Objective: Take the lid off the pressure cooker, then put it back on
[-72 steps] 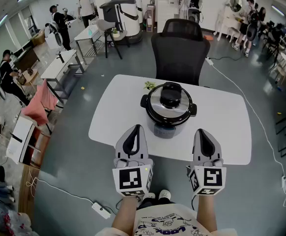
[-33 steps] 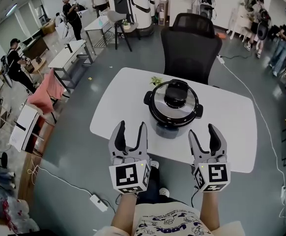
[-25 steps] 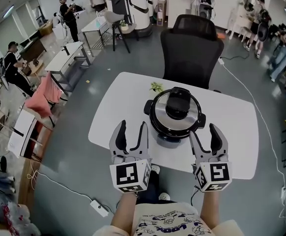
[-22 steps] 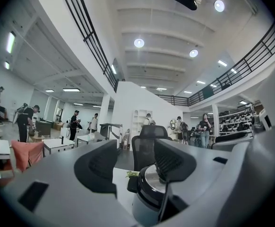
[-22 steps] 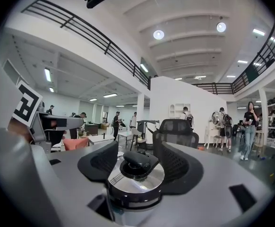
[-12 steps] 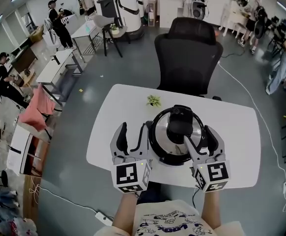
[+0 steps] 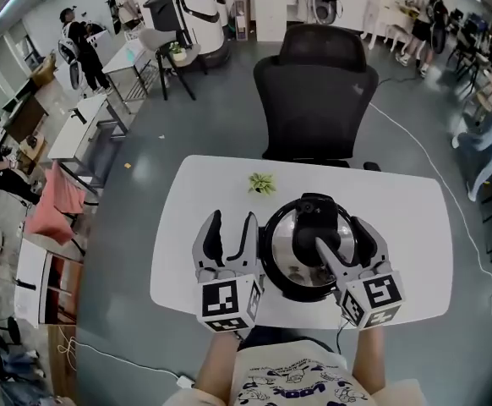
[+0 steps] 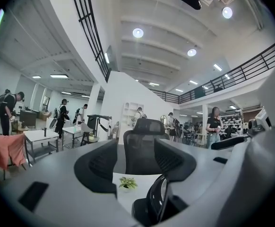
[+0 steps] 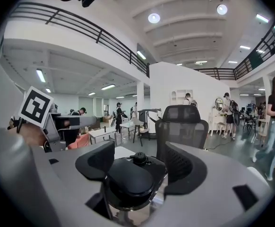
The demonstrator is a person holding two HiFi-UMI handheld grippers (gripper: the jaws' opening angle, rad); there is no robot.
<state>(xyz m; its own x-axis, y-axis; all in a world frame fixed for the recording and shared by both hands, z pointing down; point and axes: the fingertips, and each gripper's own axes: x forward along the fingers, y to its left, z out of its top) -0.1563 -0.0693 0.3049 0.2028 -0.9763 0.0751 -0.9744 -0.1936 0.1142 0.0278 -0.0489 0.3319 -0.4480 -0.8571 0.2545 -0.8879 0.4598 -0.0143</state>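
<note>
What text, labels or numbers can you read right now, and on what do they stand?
No words or numbers are legible.
Left marker cube and right marker cube: black-and-white square patterns only, no lettering.
Shirt print: some lettering, too blurred to read.
Pressure cooker: no label shows on its lid.

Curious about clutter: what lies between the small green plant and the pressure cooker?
Nothing, just bare white table between plant and cooker; the head view shows it.
</note>
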